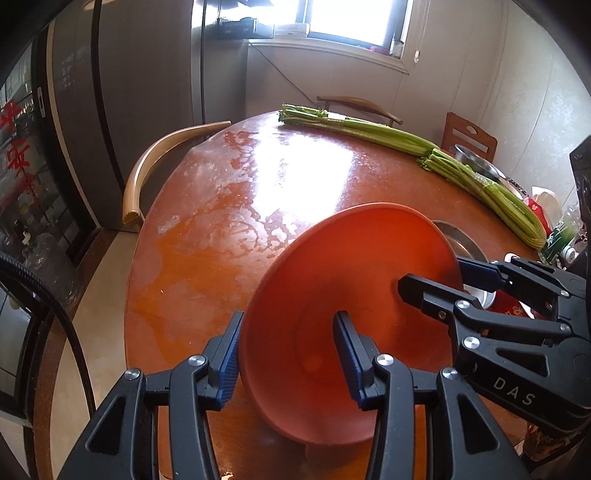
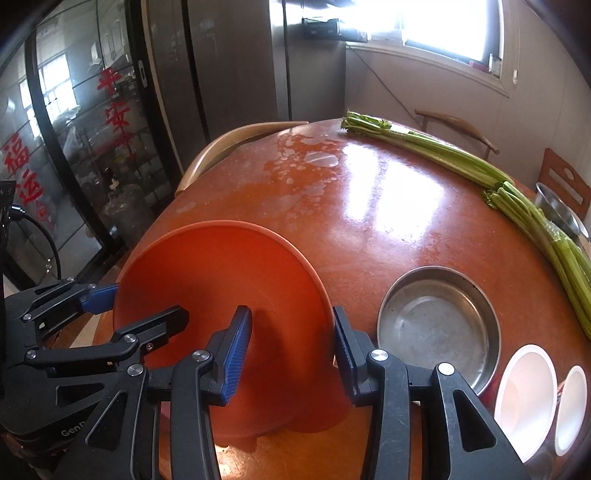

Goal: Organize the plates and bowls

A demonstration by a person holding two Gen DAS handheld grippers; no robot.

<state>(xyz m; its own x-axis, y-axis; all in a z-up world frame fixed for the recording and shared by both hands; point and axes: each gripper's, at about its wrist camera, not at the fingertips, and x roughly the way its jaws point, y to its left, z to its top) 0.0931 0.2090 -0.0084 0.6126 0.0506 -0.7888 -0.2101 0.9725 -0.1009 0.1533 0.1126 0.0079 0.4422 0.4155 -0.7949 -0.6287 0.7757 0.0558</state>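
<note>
a home dining kitchen, by the look of it. everything gathers around a round reddish counter (image 2: 388, 229) with a wet, glossy top. wooden chairs (image 1: 155, 173) stand at its far and left edges. long celery stalks (image 2: 461, 162) lie along its far right side, and a steel basin (image 2: 439, 328) and white bowls (image 2: 524, 391) sit on its near right part. behind it are a tall grey fridge (image 1: 147, 66) and a bright window (image 1: 354, 18); to its left, a glass door with red paper characters (image 2: 114, 107).
</note>
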